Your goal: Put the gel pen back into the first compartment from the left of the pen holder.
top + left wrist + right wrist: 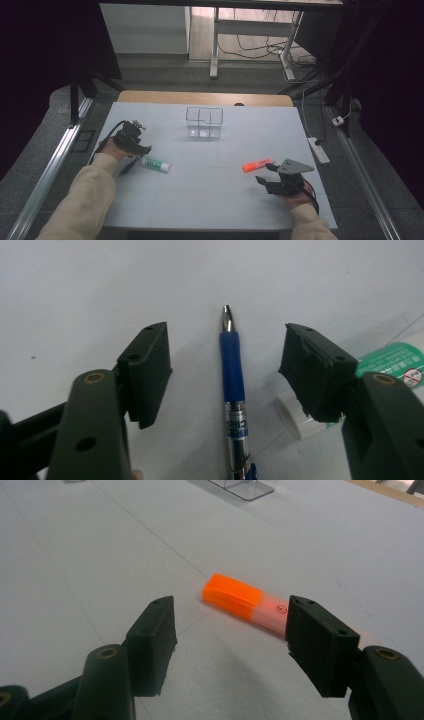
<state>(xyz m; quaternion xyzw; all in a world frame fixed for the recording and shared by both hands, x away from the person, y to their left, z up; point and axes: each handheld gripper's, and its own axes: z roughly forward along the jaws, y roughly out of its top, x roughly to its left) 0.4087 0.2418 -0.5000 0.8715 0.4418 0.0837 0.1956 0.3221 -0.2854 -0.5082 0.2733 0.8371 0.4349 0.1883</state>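
Note:
A blue pen (233,365) lies on the white table with its metal tip pointing away, between the jaws of my left gripper (227,342). A gap shows on both sides of the pen, so the gripper is open. In the high view the left gripper (134,150) is at the table's left, over the pen (128,166). A white and green glue stick (156,164) lies just right of it, and its cap end (295,420) sits beside the right jaw. My right gripper (231,625) is open, with an orange highlighter (240,599) lying just beyond its fingertips.
A clear divided container (204,122) stands at the back middle of the white table (210,200). The right gripper (265,176) rests near the front right, with the highlighter (257,165) just beyond it. A power strip (319,150) lies on the floor past the right edge.

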